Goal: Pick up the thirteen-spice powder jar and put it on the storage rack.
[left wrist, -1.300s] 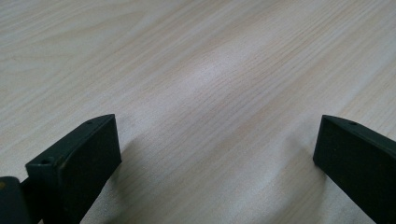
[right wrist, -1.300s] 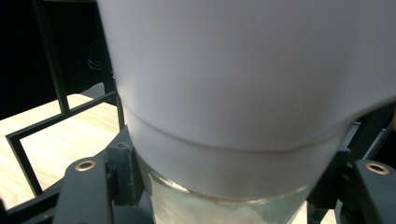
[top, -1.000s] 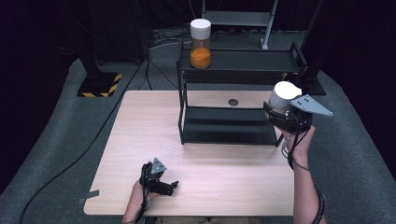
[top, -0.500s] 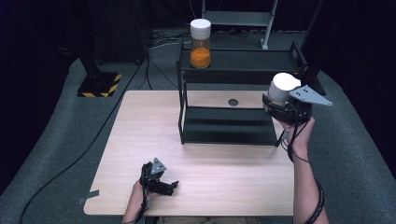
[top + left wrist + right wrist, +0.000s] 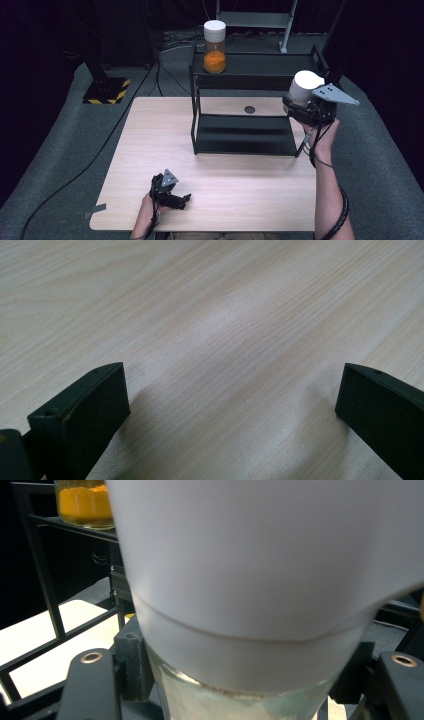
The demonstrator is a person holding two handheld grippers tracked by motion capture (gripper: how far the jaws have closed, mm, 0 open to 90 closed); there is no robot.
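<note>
A glass jar with a white lid [image 5: 304, 86] is held in the air at the right end of the black two-tier rack [image 5: 250, 75], about level with its top shelf. My right gripper [image 5: 306, 107] is shut on the jar's glass body. In the right gripper view the jar [image 5: 260, 580] looms close, its white lid on top and my jaws against the glass on both sides. A second jar with orange powder and a white lid [image 5: 215, 46] stands on the rack's top shelf at the left. My left gripper [image 5: 181, 200] lies open near the table's front edge, nothing between its fingers [image 5: 80, 415].
The rack stands at the back of the wooden table [image 5: 150, 150], its lower shelf [image 5: 245, 132] bare. A small dark round hole [image 5: 250, 109] marks the tabletop behind it. A yellow-black striped stand base [image 5: 106, 91] and cables lie on the floor at the left.
My right gripper has lifted the white-lidded jar a little higher beside the rack's right end. The left gripper has kept still.
</note>
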